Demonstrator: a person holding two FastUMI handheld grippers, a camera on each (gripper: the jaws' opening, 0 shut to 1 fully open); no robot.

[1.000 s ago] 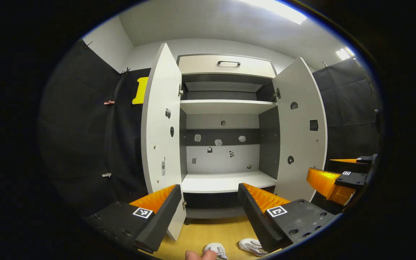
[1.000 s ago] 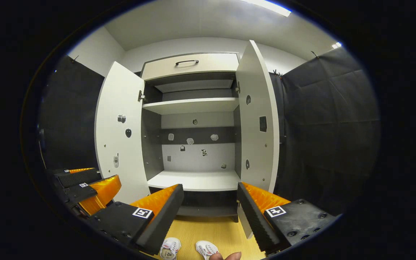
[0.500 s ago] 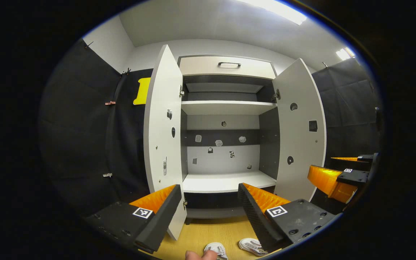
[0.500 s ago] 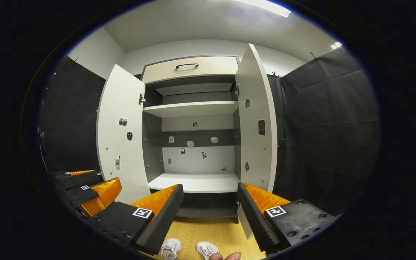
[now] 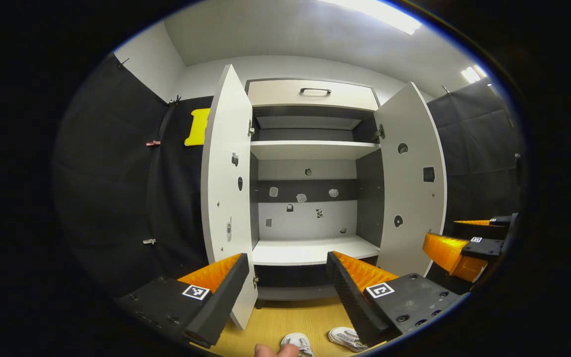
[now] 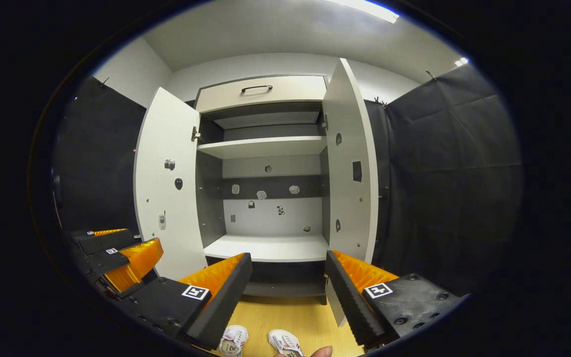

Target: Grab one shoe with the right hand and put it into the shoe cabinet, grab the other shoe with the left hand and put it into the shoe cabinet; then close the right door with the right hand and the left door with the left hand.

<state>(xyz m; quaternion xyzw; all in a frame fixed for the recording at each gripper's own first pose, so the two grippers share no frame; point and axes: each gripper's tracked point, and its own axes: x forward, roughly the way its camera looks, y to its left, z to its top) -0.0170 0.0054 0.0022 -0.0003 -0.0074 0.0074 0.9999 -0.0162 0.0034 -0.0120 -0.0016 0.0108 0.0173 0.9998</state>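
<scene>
Fingers of both grippers stand spread and empty: left gripper [image 5: 285, 292] in the left gripper view, right gripper [image 6: 285, 292] in the right gripper view, each aimed at the shoe cabinet [image 5: 310, 191]. Cabinet is the largest item; left door [image 5: 226, 188] and right door [image 5: 412, 183] both swung wide, lower shelf [image 5: 310, 249] bare, upper shelf [image 5: 313, 148] bare, drawer [image 5: 313, 94] above it. Floor [image 5: 290, 322] is light wood. Two white shoes sit on it in front of the cabinet, side by side and not in it: one shoe [image 6: 286, 342] nearer the right gripper, the other shoe [image 6: 233, 339] beside it. A fingertip [image 6: 321, 352] shows at the bottom edge. Judgement: task at its start, first pick pending. To do it well, tip the right gripper down toward its shoe, straddle the upper across its width, close firmly before lifting, and keep clear of the right door's edge when carrying to the lower shelf. Versus a second earlier: cabinet sits slightly lower in both views, so both cameras have tilted up a little; shoes unmoved, finger spread unchanged.
</scene>
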